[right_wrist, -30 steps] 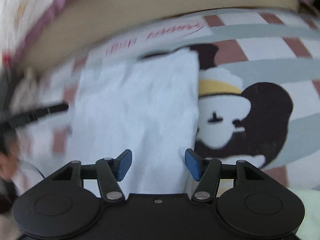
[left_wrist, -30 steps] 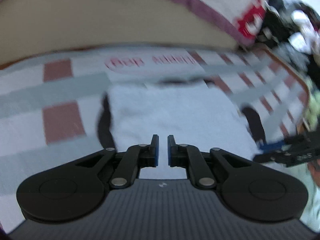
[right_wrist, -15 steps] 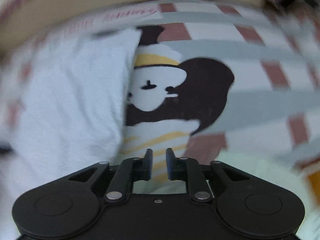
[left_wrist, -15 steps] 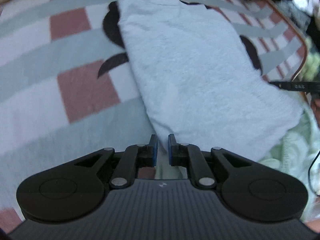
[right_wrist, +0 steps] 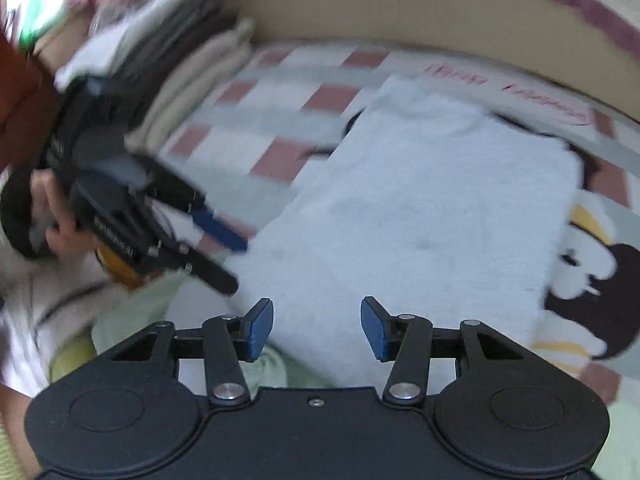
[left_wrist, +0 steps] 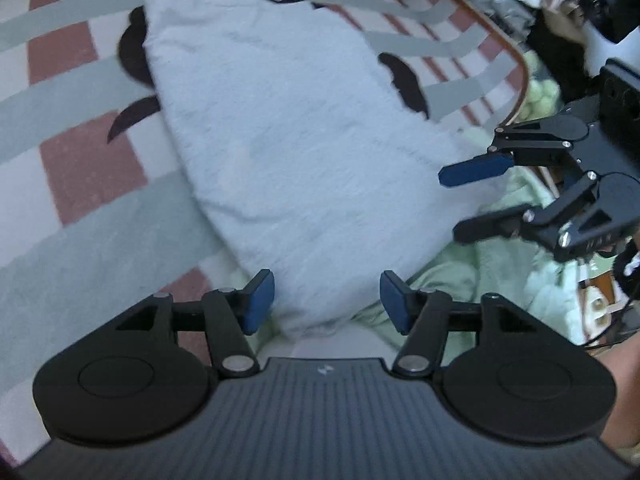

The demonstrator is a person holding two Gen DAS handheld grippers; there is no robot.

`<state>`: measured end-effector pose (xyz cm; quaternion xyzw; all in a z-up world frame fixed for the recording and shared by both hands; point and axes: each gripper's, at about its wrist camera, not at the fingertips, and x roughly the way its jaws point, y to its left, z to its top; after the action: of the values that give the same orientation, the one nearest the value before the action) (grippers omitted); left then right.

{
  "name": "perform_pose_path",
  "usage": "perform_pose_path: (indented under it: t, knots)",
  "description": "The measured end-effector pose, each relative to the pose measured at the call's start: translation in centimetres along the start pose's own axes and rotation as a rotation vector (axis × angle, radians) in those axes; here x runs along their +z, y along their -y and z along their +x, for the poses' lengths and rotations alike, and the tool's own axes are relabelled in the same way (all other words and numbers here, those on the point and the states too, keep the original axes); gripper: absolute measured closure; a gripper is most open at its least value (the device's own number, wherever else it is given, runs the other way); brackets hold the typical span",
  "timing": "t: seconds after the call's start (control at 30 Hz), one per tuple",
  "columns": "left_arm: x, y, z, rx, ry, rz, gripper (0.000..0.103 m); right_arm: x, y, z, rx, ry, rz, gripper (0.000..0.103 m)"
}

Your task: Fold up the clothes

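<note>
A pale blue folded garment (left_wrist: pixel 280 136) lies flat on a checked rug (left_wrist: pixel 80 152) with a cartoon dog print. My left gripper (left_wrist: pixel 326 302) is open, its blue pads on either side of the garment's near corner, not touching it. At the right of the left wrist view my right gripper (left_wrist: pixel 464 204) hangs open by the garment's right edge. In the right wrist view the same garment (right_wrist: pixel 420 200) fills the middle, with my right gripper (right_wrist: pixel 318 328) open above its near edge. The left gripper (right_wrist: pixel 230 264) shows at the left, held by a hand (right_wrist: pixel 60 236).
A light green cloth (left_wrist: pixel 480 272) lies under the garment's near end. Folded clothes are stacked (right_wrist: pixel 192 72) at the rug's left edge. A beige mattress side (right_wrist: pixel 400 16) runs along the back. A cluttered heap (left_wrist: pixel 540 4) sits beyond the rug's right border.
Both grippers were shut half a second ago and are open now. The right gripper has swung left, back over the garment, and the left gripper has let go of the near corner.
</note>
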<state>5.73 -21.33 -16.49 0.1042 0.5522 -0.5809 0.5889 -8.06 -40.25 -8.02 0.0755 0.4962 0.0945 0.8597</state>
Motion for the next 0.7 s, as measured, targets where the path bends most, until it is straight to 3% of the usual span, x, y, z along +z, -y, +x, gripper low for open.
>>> perform_pose_path:
  t: [0.17,0.23,0.27,0.3,0.33,0.37,0.47,0.57,0.7]
  knots:
    - [-0.6,-0.6,1.1,-0.014,-0.053,-0.055,0.043,-0.1,-1.9,1.9,0.003,-0.058,-0.135,0.049]
    - [-0.7,-0.5,2.1,0.01,-0.092,-0.071,0.035,-0.5,-1.8,2.1,0.005,-0.089,-0.152,0.049]
    - [-0.7,-0.4,2.1,0.026,-0.087,-0.077,0.037,-0.8,-1.9,2.2,0.004,-0.102,-0.163,0.049]
    - [-0.7,-0.2,2.0,0.035,-0.064,-0.08,0.039,-1.1,-2.1,2.4,-0.001,-0.103,-0.178,0.049]
    - [-0.7,0.1,1.8,0.04,-0.041,-0.067,0.046,-1.4,-2.3,2.6,-0.007,-0.104,-0.193,0.049]
    - [-0.5,0.6,1.5,0.04,-0.018,-0.04,0.062,-1.7,-2.2,2.8,-0.011,-0.102,-0.215,0.049]
    - [0.3,0.9,0.5,0.022,0.053,-0.027,0.08,-2.3,-1.8,2.9,-0.032,-0.097,-0.244,0.049]
    - [2.2,-0.5,-0.3,-0.039,0.158,-0.132,0.08,-2.2,-1.5,2.7,-0.036,-0.081,-0.225,0.048]
    - [4.8,-1.7,-0.1,-0.081,0.207,-0.213,0.081,-1.9,-2.3,3.4,-0.051,-0.067,-0.261,0.044]
